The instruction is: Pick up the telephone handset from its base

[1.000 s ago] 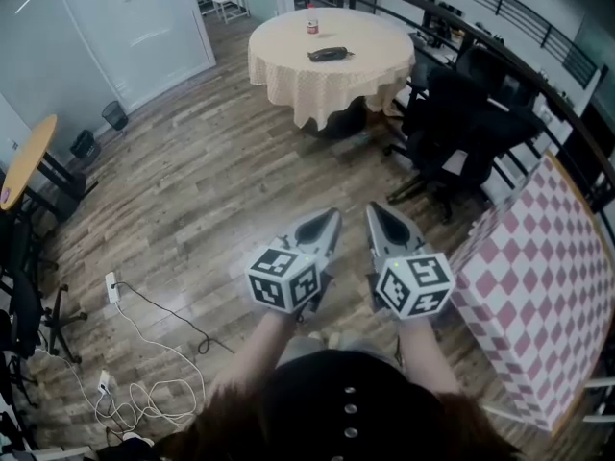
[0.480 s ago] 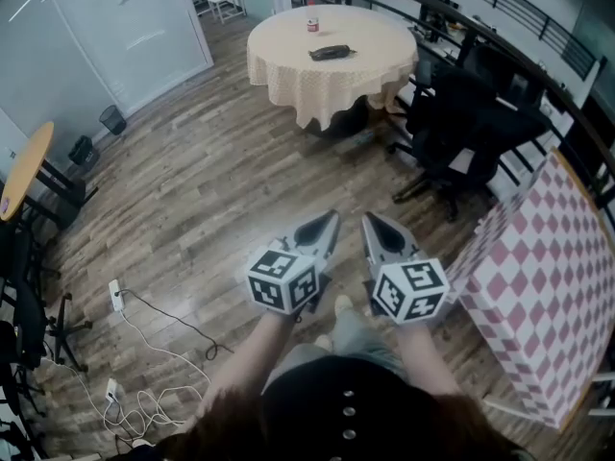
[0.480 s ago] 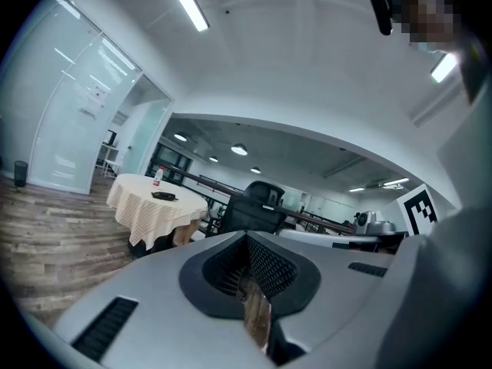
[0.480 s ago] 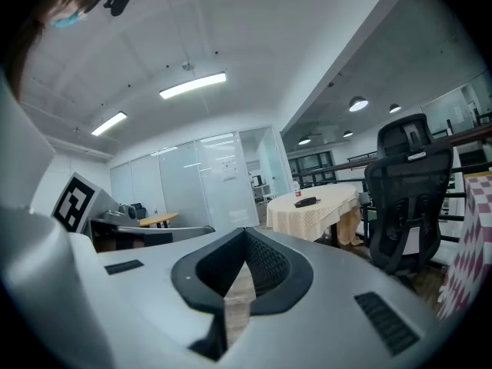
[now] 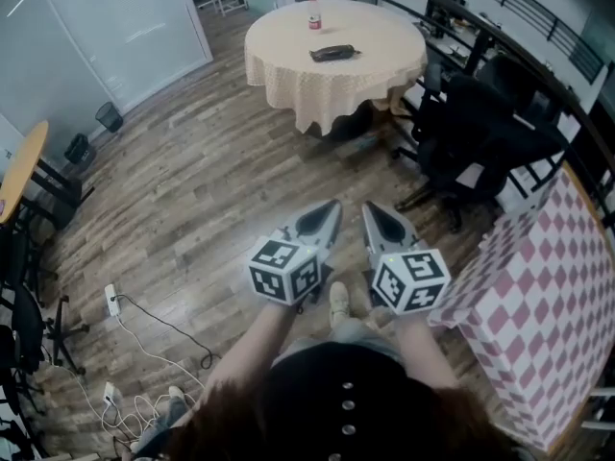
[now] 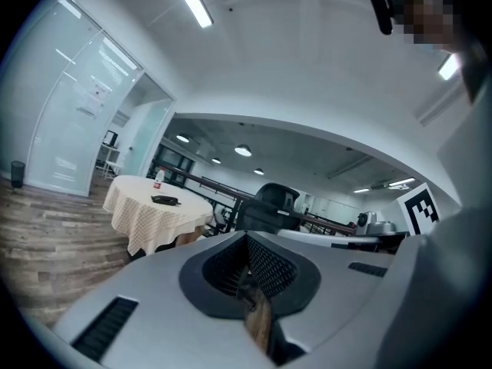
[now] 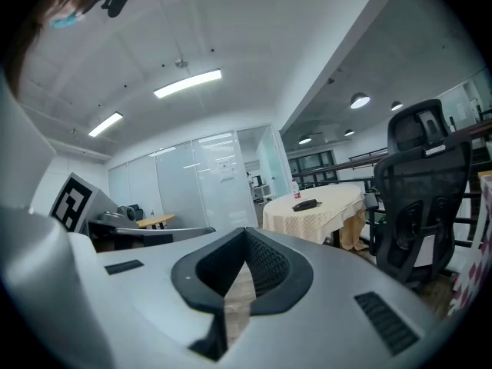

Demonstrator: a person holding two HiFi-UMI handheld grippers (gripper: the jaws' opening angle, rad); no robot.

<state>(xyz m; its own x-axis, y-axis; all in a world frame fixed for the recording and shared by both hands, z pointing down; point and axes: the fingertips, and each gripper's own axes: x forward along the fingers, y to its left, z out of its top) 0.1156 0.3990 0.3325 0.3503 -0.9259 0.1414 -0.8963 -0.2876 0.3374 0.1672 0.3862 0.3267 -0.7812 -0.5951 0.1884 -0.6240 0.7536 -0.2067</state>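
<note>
The black telephone [image 5: 333,53] lies on a round table with a cream checked cloth [image 5: 288,56] at the far end of the room, beside a red-capped bottle [image 5: 313,13]. My left gripper [image 5: 332,209] and right gripper [image 5: 370,209] are held side by side in front of me, well short of the table, both shut and empty. They point level toward the table. In the left gripper view the telephone [image 6: 164,200] is small and far beyond the shut left gripper [image 6: 246,241]. The right gripper view shows the telephone [image 7: 305,204] far beyond the shut right gripper [image 7: 244,237].
Black office chairs [image 5: 471,133] stand to the right of the round table, along a dark railing. A red-and-white checked table [image 5: 538,286] is close at my right. A power strip and white cables [image 5: 112,291] lie on the wood floor at left. A yellow table [image 5: 24,161] is far left.
I have walked forward: the round table with the telephone is nearer in the head view. Both grippers travelled with me, still side by side and shut.
</note>
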